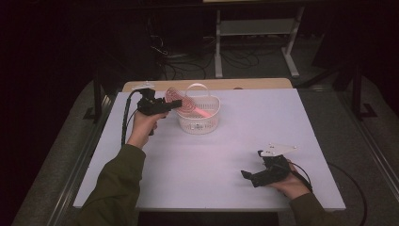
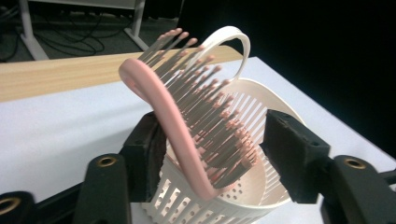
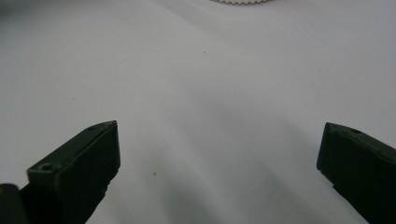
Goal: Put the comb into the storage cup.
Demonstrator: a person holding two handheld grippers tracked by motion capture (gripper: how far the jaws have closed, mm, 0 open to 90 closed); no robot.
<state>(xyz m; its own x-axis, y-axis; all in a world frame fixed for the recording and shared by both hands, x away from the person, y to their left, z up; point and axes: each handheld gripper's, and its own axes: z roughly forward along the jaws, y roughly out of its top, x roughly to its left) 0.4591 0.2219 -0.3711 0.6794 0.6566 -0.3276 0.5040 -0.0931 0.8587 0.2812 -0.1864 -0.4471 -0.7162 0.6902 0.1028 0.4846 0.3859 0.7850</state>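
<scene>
Hairbrush (image 2: 187, 135), pink, leans handle-down in the white basket (image 1: 198, 123) at the table's (image 1: 235, 155) far left, head sticking up over the rim. Left gripper (image 2: 212, 154) straddles it w/ jaws parted, pads apparently off it (looks like a release into the basket). Right gripper (image 3: 219, 158) idles wide open, nothing betw. its jaws, near the front edge.

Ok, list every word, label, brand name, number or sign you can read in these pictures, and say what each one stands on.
None: no readable text in any view.
The pink hairbrush, the white basket and the white table are plain.
The left gripper and the right gripper bear no lettering.
The grey plate on the right gripper has only small dark spots, too small to tell as marks.
</scene>
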